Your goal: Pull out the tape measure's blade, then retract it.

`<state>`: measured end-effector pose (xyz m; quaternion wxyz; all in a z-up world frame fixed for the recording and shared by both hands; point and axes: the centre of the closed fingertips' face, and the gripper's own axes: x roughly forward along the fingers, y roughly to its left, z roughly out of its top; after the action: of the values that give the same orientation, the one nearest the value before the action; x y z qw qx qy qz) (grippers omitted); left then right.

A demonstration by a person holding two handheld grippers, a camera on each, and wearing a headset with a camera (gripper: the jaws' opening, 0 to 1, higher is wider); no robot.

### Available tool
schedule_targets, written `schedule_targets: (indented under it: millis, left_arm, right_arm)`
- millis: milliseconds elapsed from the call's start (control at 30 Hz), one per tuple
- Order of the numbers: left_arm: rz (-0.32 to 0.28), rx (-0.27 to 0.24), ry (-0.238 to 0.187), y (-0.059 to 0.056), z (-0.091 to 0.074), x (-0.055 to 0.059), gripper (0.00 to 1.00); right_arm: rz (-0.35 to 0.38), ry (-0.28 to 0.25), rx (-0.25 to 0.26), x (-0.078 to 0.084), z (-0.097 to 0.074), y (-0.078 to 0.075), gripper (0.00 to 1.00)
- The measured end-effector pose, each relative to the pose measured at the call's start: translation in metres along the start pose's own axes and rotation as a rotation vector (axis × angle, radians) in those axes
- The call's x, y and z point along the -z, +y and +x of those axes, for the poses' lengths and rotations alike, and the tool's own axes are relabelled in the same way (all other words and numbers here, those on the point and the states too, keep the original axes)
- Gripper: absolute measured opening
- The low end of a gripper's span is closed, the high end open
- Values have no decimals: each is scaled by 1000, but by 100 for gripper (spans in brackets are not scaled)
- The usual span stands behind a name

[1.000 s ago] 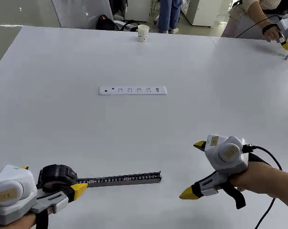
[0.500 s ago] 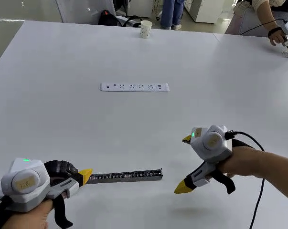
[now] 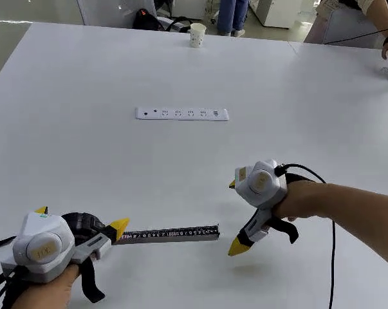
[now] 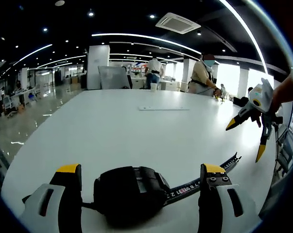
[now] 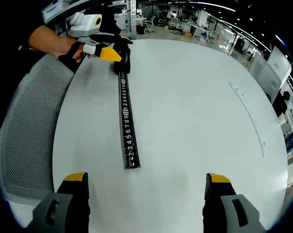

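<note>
A person is working at a wide white table (image 3: 181, 174), holding a gripper in each hand. The left gripper (image 3: 80, 217) is sitting low near the table's front left corner, its jaws spread wide on either side of the black tape measure case (image 3: 84, 228). Gaps are showing on both sides, so it is bracketing the case rather than pinching it, probably to stop it sliding. The blade (image 3: 171, 234) is lying flat on the table, pulled partway out and running to the right. The right gripper (image 3: 235, 215) is hovering just beyond the blade's free end, jaws gaping and gripping nothing, seemingly lining up with that end. Farther across the table a white power strip (image 3: 182, 114) is lying flat, and a paper cup (image 3: 195, 35) is standing near the far edge. Beyond the table, other people are working in a bright open-plan room under ceiling strip lights.
</note>
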<state>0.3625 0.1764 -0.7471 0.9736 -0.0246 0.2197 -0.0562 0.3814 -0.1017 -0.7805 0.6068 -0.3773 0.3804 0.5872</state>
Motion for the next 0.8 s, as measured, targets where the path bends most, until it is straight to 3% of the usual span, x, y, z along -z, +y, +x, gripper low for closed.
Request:
schedule_targets:
  millis: [167, 267, 400, 467, 667, 800]
  left_arm:
    - [6, -22, 22, 6, -1, 12, 99]
    - [0, -25, 10, 8, -1, 12, 99]
    - [20, -18, 3, 6, -1, 11, 99]
    - [3, -7, -3, 5, 0, 10, 99]
    - [8, -17, 2, 8, 0, 11, 99]
    - [-1, -18, 14, 10, 0, 13, 99]
  right_arm:
    - [-17, 8, -19, -3, 6, 1, 94]
    - [0, -3, -16, -4, 10, -1, 93]
    - [-42, -9, -29, -8, 11, 6, 79]
    - [-70, 3, -48, -7, 14, 10, 74]
    - [-64, 23, -70, -8, 21, 17, 57]
    - [-35, 41, -114, -5, 25, 26, 45]
